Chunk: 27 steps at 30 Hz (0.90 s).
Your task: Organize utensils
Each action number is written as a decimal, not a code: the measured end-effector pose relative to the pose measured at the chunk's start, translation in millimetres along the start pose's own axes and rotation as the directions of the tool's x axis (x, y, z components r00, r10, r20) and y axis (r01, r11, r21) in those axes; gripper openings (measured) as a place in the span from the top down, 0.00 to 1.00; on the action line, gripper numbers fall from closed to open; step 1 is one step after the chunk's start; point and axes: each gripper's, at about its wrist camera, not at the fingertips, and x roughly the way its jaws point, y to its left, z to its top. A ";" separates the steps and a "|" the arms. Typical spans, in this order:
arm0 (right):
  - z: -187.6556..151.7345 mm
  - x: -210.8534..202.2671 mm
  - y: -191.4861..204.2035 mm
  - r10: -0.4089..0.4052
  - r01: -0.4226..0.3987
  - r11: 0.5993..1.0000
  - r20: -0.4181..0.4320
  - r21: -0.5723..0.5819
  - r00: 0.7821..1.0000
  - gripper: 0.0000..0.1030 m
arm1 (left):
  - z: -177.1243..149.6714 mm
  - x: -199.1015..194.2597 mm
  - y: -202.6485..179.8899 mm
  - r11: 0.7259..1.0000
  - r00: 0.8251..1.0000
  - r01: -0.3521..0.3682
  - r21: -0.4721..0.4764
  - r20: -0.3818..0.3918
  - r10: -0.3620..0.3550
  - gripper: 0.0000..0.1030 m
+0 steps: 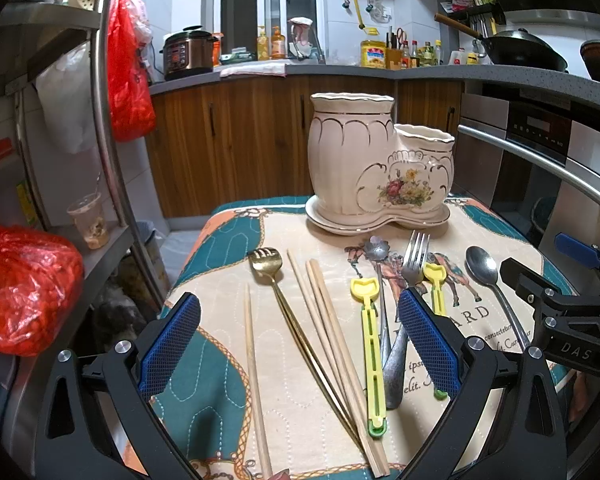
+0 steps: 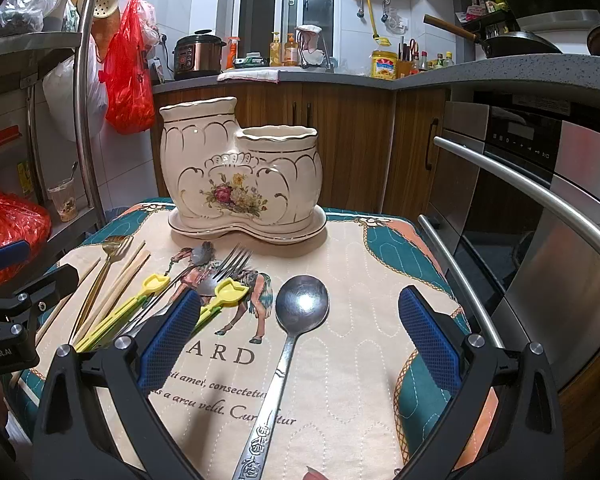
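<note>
A cream ceramic two-pot utensil holder [image 1: 376, 168] [image 2: 240, 172] stands empty at the back of the quilted mat [image 1: 228, 240] [image 2: 372, 280]. In front lie several wooden chopsticks [image 1: 328, 320], a gold spork [image 1: 265, 262], two yellow plastic shovels [image 1: 370, 340], a steel fork [image 1: 414, 264], a flower-headed spoon [image 1: 377, 249] and a steel spoon [image 2: 300, 308] [image 1: 482, 266]. My left gripper [image 1: 300, 344] is open above the chopsticks and gold spork. My right gripper [image 2: 300, 344] is open, its fingers either side of the steel spoon.
A metal rack [image 1: 108, 140] with red bags [image 1: 24, 292] stands left of the table. An oven with a steel handle [image 2: 532, 196] is close on the right. Wooden cabinets and a cluttered counter [image 2: 300, 76] lie behind.
</note>
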 end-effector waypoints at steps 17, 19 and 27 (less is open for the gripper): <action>1.7 0.3 -0.8 0.000 0.000 1.000 -0.002 -0.001 1.000 0.05 | 0.5 0.8 1.0 1.000 1.000 -0.001 0.000 -0.001 0.001 0.05; 1.5 0.4 -1.7 0.001 -0.001 1.000 -0.003 -0.001 1.000 0.05 | 0.6 0.8 1.1 1.000 1.000 -0.001 0.000 -0.002 0.001 0.05; 0.1 0.4 1.2 0.002 -0.002 1.000 -0.004 -0.002 1.000 0.05 | 0.6 0.8 1.0 1.000 1.000 -0.002 0.001 -0.002 0.002 0.05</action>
